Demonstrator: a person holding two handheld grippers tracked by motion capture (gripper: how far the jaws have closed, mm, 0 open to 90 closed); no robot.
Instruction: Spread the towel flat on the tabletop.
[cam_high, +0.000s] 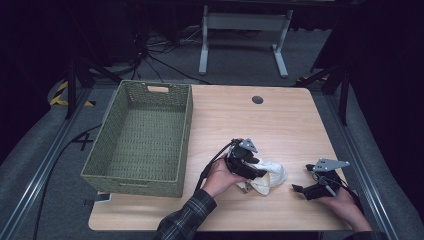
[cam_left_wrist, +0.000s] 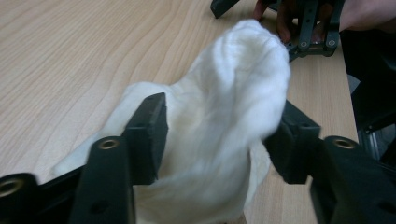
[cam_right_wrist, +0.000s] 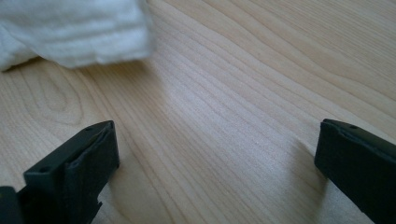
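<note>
One soft white cloth (cam_high: 267, 176) is seen from the high view, lying bunched on the wooden table (cam_high: 280, 125) near the front edge. The left gripper (cam_high: 257, 171) is set down on the cloth, and the right gripper (cam_high: 300, 189) is held just beside it, apart from it. A green woven basket (cam_high: 142, 137) is placed at the left of the table, well apart from the cloth, and nothing is seen inside it.

In the left gripper view, the cloth (cam_left_wrist: 224, 116) is shown as a fluffy, puffed-up lump standing between the two black jaws. The jaws are spread part way. The cloth is brushed by them on both sides, but it does not look squeezed. The right gripper (cam_left_wrist: 280, 28) is seen farther off at the top.

In the right gripper view, the jaws are spread wide over bare wood (cam_right_wrist: 224, 116), and nothing is held. A fuzzy edge of the cloth (cam_right_wrist: 74, 32) is seen at the top left.

The cloth is likely very light and floppy, and not slippery. It cannot be broken. It would best be pinched at a thick fold or a bunched-up part, because a thin edge could slide out.
</note>
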